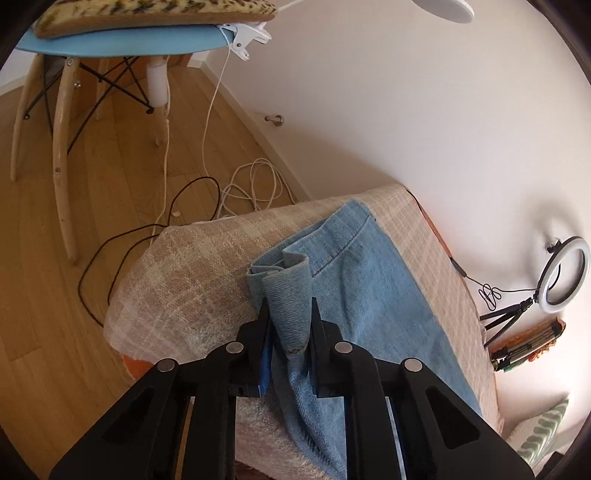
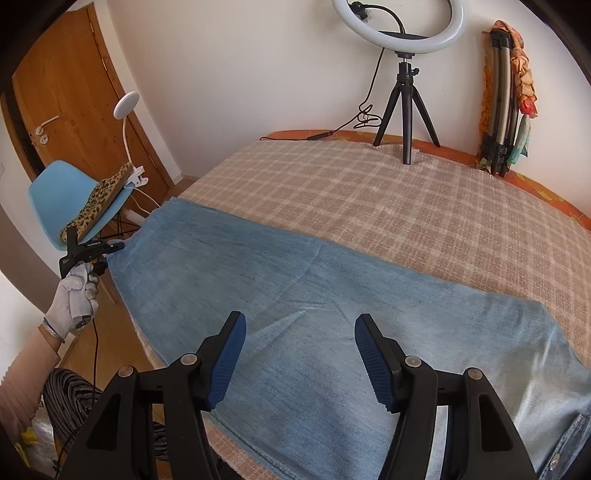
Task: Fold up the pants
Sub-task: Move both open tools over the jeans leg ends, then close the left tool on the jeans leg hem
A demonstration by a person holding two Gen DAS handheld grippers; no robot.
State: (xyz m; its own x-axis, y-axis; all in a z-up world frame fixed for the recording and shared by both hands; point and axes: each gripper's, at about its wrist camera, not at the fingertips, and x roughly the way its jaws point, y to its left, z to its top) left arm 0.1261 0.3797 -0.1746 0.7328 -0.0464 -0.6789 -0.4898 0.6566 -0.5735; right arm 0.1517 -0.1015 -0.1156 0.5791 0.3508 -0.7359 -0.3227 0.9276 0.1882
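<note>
Left gripper (image 1: 288,314): my jaws pinch the pants (image 2: 314,314) hem, lifted.
Right gripper (image 2: 300,354): my jaws wide apart, empty, above pants.
Pants: flat on bed (image 2: 369,192).

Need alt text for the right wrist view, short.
The right claw hangs open over blue jeans spread flat on a plaid bedspread. At far left, the gloved left hand holds the left claw at the jeans' far end; a ring light stands behind.
</note>
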